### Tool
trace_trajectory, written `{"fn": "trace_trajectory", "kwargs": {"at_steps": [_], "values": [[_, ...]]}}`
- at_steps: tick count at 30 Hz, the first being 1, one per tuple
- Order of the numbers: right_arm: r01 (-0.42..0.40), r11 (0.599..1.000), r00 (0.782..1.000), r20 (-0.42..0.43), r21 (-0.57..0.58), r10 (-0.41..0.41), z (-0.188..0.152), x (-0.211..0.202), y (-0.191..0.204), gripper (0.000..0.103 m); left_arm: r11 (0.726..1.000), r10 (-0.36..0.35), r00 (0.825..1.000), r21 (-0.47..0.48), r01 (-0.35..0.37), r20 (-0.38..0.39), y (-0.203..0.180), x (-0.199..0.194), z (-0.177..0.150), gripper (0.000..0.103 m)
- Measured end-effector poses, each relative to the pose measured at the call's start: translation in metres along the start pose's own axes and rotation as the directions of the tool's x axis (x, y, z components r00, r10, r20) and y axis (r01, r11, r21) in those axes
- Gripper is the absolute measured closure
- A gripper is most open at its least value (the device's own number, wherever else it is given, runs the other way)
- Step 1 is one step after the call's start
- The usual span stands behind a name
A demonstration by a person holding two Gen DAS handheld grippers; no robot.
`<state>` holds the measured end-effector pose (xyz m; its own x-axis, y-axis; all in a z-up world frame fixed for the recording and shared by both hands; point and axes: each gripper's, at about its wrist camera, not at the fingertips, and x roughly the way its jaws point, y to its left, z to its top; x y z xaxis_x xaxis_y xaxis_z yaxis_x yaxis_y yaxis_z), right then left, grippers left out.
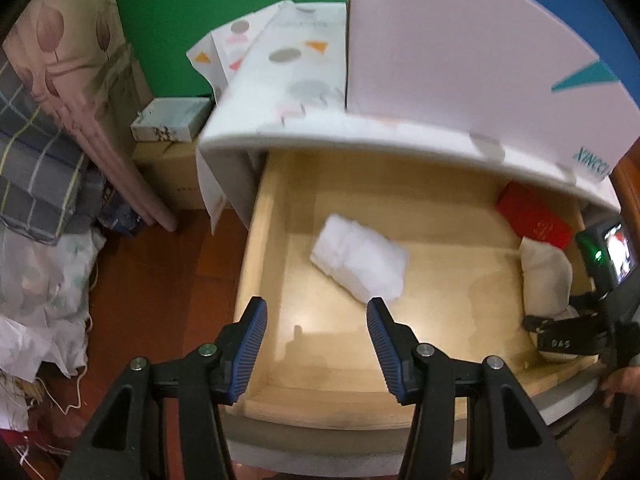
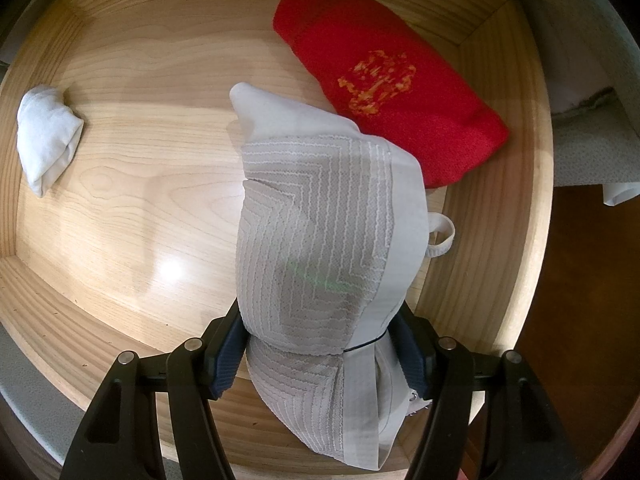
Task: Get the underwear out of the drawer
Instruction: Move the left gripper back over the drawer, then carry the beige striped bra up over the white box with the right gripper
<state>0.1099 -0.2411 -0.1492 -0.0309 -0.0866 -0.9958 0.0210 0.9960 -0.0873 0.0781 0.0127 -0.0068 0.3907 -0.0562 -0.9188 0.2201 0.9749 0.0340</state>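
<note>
Reaching into the open drawer (image 1: 256, 248) is the step in hand, and you are working it from both sides. Your right gripper (image 2: 320, 344) points straight down over the drawer's right side with the grey patterned underwear (image 2: 316, 240) between its pads (image 2: 228, 354); the cloth bunches where the pads press it, so I read it as pinched, though the jaws are narrowing only very slightly. Part of the cloth seems to sag toward the wood, but whether it touches the drawer floor I cannot tell. The red folded garment (image 2: 384, 92) lies just beside it at about one o'clock in the right wrist view, with a worn gold print on it that cannot be read.

Your left gripper (image 1: 316, 308) is spread with nothing between the pads, aimed steeply down at the white folded bundle (image 1: 360, 260), which sits near the middle of the drawer floor at about twelve o'clock from the fingertips, close to the right one. From the right wrist, the same white bundle (image 2: 46, 144) lies far off at nine o'clock.

Next, I judge, the right hand needs a straight lift clear of the drawer's front wall without snagging the loose strap loop (image 2: 442, 236). The left must drop further and centre on the white bundle before closing.

Writing: teal letters on the white cover (image 1: 440, 60) above the drawer, at three o'clock, appear mirrored and blurred, not legible. The right gripper's body (image 1: 568, 340), seen from the left, shows small letters that look like "DAS".
</note>
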Motion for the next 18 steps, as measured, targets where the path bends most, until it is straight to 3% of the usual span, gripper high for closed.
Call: {"fn": "trace_trajectory", "kwargs": {"at_steps": [14,18], "values": [[-0.039,0.999,0.999,0.029,0.012,0.038,-0.001,-0.009,-0.009,0.043,0.999,-0.008,1.0,-0.049,0.009,0.023,-0.002,0.017,-0.018,0.05],[-0.055,0.998,0.996,0.07,0.012,0.054,-0.004,-0.017,-0.013,0.044,0.997,-0.023,0.999,-0.07,0.025,0.038,0.003,0.016,-0.019,0.05]]}}
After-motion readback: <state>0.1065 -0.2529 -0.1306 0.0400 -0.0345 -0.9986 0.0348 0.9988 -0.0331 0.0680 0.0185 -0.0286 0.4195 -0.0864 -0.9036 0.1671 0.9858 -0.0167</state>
